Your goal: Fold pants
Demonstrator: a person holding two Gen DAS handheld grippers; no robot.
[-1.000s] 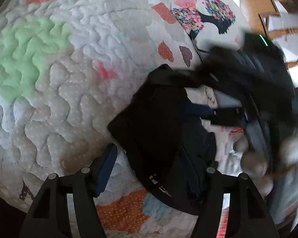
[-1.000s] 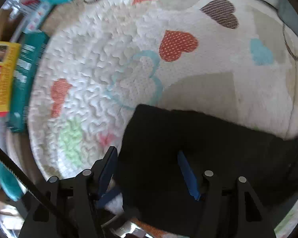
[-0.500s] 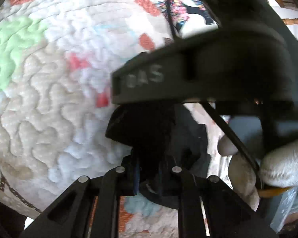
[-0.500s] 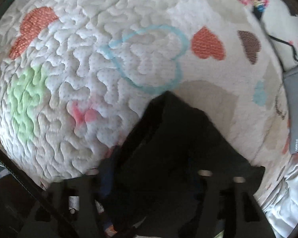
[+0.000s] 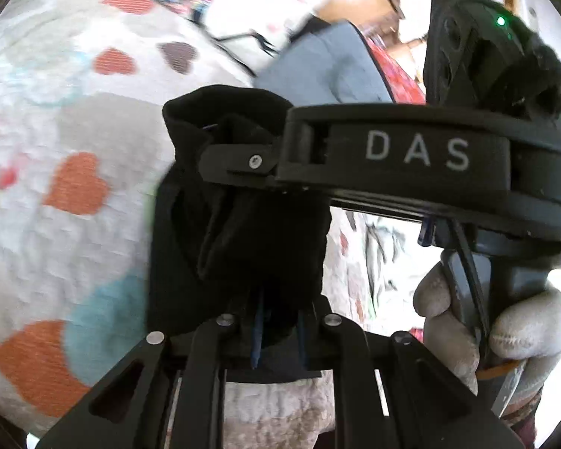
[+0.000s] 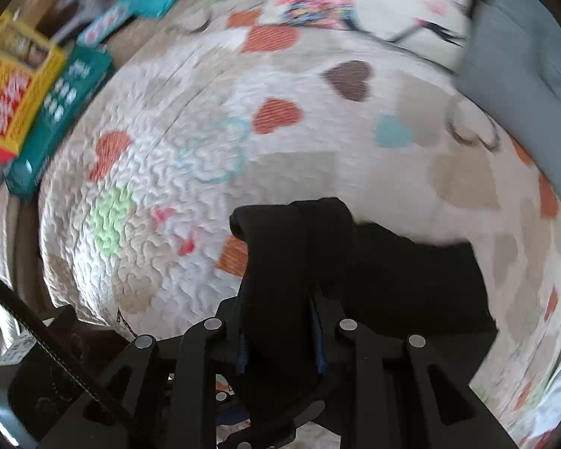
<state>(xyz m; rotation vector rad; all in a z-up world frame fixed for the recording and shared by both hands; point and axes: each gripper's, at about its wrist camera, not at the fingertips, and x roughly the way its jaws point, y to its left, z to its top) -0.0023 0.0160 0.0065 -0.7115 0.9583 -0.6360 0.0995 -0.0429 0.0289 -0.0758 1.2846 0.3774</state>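
Both tongs have closed on the pants since a second ago: the left view shows the left tongs (image 5: 276,331) pinching bunched black pants (image 5: 239,232) above the quilt (image 5: 56,119), the right view the right tongs (image 6: 278,340) likewise, so a fold seems underway.

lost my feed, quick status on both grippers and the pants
Left gripper shut on black pants. Right gripper shut on them too. Pants bunched, lifted over quilt. Nothing blocking.

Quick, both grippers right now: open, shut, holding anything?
Left gripper: shut on the black pants, fabric bunched between its fingers.
Right gripper: shut on the black pants too, a fold draped over its fingers.
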